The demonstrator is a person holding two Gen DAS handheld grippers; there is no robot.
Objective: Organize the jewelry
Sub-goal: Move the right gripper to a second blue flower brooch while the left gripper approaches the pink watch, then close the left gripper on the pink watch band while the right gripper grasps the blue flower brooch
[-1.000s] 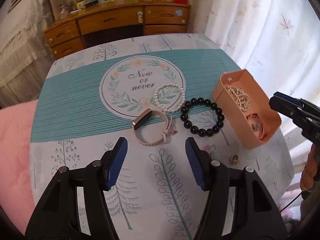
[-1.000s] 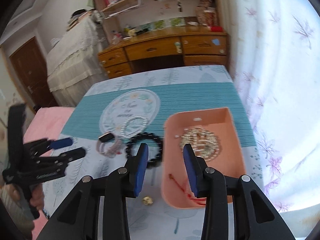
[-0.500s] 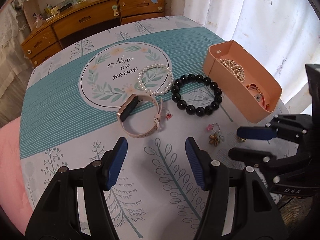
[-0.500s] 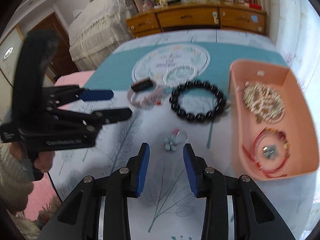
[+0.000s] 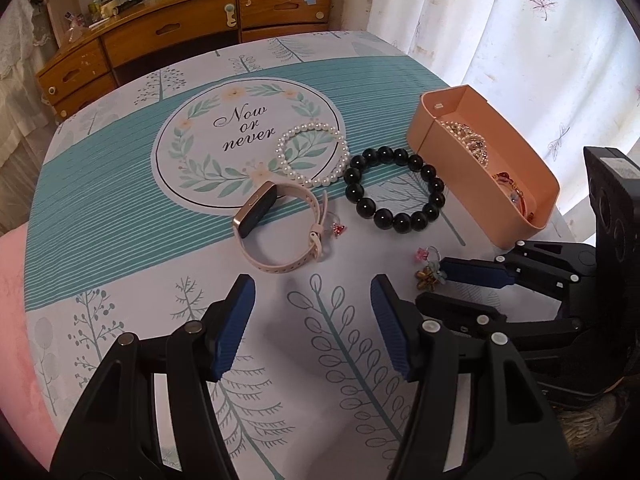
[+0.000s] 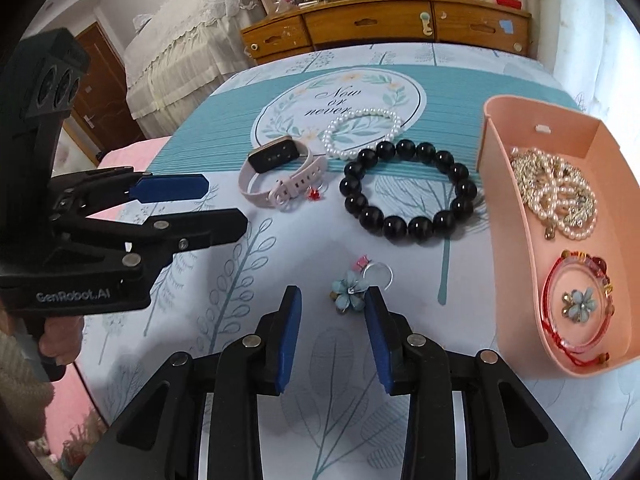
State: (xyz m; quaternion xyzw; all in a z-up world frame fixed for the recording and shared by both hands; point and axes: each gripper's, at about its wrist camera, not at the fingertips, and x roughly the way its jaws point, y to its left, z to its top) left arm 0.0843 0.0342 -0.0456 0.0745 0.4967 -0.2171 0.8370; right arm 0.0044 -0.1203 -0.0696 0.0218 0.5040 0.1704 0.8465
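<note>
A peach tray (image 6: pixel 492 184) (image 5: pixel 452 156) on the right holds pearl and gold chains (image 6: pixel 556 192), a red cord bracelet (image 6: pixel 576 304) and a blue flower piece (image 6: pixel 578 305). On the cloth lie a black bead bracelet (image 6: pixel 408 192) (image 5: pixel 394 188), a pearl bracelet (image 6: pixel 360 132) (image 5: pixel 312 156), a pink watch (image 6: pixel 280 176) (image 5: pixel 276 228), a small red charm (image 6: pixel 314 194) and a blue flower ring (image 6: pixel 352 290) (image 5: pixel 430 274). My right gripper (image 6: pixel 332 316) is open, its tips either side of the flower ring. My left gripper (image 5: pixel 312 316) is open and empty, short of the watch.
A wooden dresser (image 5: pixel 180 36) stands beyond the table's far edge. A white curtain (image 5: pixel 520 40) hangs at the right. A pink cushion (image 5: pixel 12 288) lies off the left edge. A bed with a lace cover (image 6: pixel 188 48) is far left.
My right gripper has moved forward and down until its open tips flank the blue flower ring. The left gripper has moved slightly closer to the watch. Nothing was picked up.
</note>
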